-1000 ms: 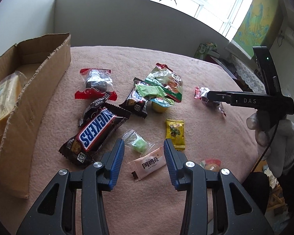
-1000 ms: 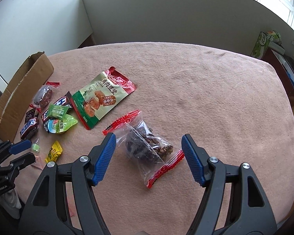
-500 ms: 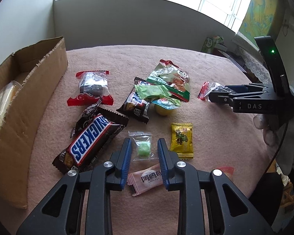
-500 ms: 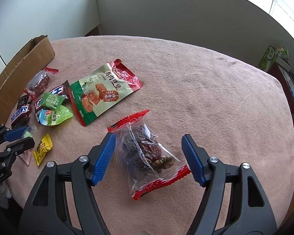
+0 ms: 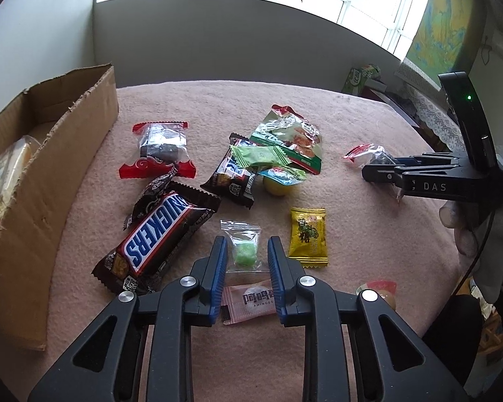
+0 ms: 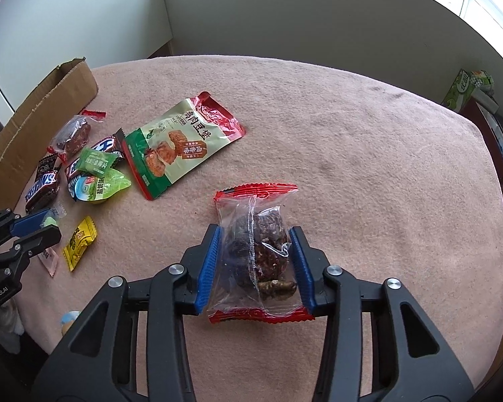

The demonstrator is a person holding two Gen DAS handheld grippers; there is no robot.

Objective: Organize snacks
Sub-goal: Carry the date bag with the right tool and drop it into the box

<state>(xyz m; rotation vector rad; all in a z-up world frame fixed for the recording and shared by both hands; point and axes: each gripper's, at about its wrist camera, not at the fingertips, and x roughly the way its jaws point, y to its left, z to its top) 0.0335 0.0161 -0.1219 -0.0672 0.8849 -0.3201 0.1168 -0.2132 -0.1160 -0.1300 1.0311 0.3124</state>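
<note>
My left gripper is shut on a small clear packet with a green candy, low over the pink cloth. A pink sachet lies under the jaws. My right gripper is shut on a clear red-edged bag of dark nut snack; it also shows in the left wrist view, at the right. A Snickers bar, a yellow candy, a green-red pouch and a red-edged date pack lie in between.
An open cardboard box with a yellowish packet inside stands at the left edge of the cloth-covered table. A jelly cup and green wafer pack lie on a second dark bar. A small round snack sits near the front edge.
My left gripper moved forward and closed on the green candy packet. My right gripper closed on the nut bag, which turned upright between the jaws.
</note>
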